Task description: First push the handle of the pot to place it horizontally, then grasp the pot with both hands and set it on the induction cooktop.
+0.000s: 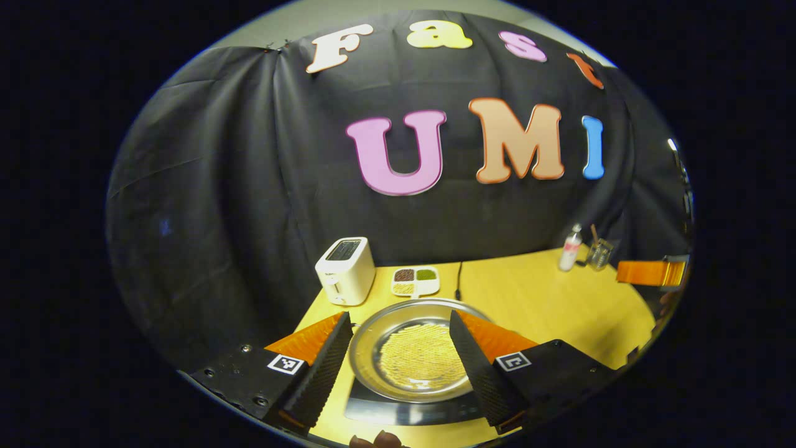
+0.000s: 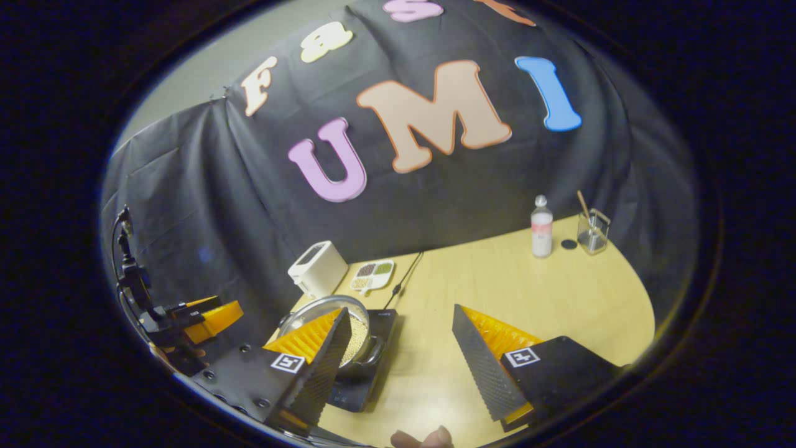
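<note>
A shiny round steel pot [image 1: 410, 351] of pale grains sits on the black induction cooktop [image 2: 364, 367]; rigid, slick, likely heavy, best gripped at its side handles. The left gripper [image 1: 398, 361] and right gripper [image 2: 398, 367] hang open, holding nothing.

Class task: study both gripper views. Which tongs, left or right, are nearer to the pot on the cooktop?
Left. The left tongs hover open just above the pot, fingers framing it. The right tongs hang open off to its right, over bare table.

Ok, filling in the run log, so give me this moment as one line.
stage: placed | round steel pot: sits on black induction cooktop | left gripper: open, above pot | right gripper: open, over wooden table
</note>
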A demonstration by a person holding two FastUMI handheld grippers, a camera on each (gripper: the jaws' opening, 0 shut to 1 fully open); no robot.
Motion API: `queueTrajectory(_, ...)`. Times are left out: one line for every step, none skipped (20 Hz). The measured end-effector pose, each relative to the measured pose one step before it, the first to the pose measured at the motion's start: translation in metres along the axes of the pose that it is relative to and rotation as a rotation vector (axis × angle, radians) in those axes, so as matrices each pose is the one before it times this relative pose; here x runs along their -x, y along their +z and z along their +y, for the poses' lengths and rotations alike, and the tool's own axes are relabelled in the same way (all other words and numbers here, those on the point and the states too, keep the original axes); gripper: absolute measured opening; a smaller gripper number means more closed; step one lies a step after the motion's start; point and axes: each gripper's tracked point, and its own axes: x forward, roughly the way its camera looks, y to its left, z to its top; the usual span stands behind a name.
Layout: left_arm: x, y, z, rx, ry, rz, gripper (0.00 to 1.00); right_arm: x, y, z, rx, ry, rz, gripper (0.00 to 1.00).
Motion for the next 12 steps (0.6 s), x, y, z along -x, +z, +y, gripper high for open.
queueTrajectory(0.01924,0.00786,-0.01343,0.02147,-0.00459,-0.01810,0.98,0.01846,0.00610,-0.00178,0.00344,0.00856,-0.02114,0.92)
queueTrajectory(0.01747,0.00902,-0.01271,0.01361,-0.00173,-0.02369,0.96,0.01735,0.00637,0.00267,0.00705,0.02115,-0.02213,0.92)
queueTrajectory(0.01478,0.01000,-0.01132,0.00748,-0.00179,-0.02754,0.96,0.01550,0.00683,-0.00219,0.02047,0.00217,-0.03007,0.92)
queueTrajectory(0.01462,0.01042,-0.01065,0.00405,-0.00656,-0.02820,0.97,0.01338,0.00763,-0.00365,0.02510,-0.00880,-0.03390,0.92)
queueTrajectory(0.01319,0.01141,-0.00946,-0.00285,-0.00892,-0.02735,0.97,0.01557,0.00925,-0.00277,0.01558,-0.01011,-0.03064,0.92)
queueTrajectory(0.01220,0.01134,-0.01093,-0.00551,-0.01082,-0.03144,0.98,0.01229,0.01070,-0.00024,0.00950,-0.00172,-0.02736,0.92)
queueTrajectory(0.01167,0.01496,-0.01015,-0.00813,-0.01237,-0.04168,0.96,0.01122,0.00753,0.00310,0.01569,-0.00441,-0.03899,1.00)
queueTrajectory(0.01183,0.01518,-0.00800,-0.01050,-0.01181,-0.04671,0.97,0.00884,0.00985,-0.00044,0.02356,-0.01664,-0.04618,0.92)
queueTrajectory(0.00951,0.01344,-0.00686,-0.01207,-0.01366,-0.04350,0.96,0.00574,0.00799,-0.00264,0.02476,-0.02313,-0.04462,0.92)
queueTrajectory(0.00790,0.00808,-0.00690,-0.01506,-0.01957,-0.02781,0.95,0.01047,0.01062,-0.00453,0.02077,-0.02141,-0.03337,0.92)
queueTrajectory(0.00624,0.00686,-0.00592,-0.01389,-0.02040,-0.02042,0.95,0.01501,0.00831,-0.00427,0.01527,-0.02066,-0.02875,0.92)
queueTrajectory(0.00576,0.00613,-0.00295,-0.01647,-0.01443,-0.02108,0.95,0.01033,0.00902,-0.00329,0.01232,-0.02007,-0.02646,0.92)
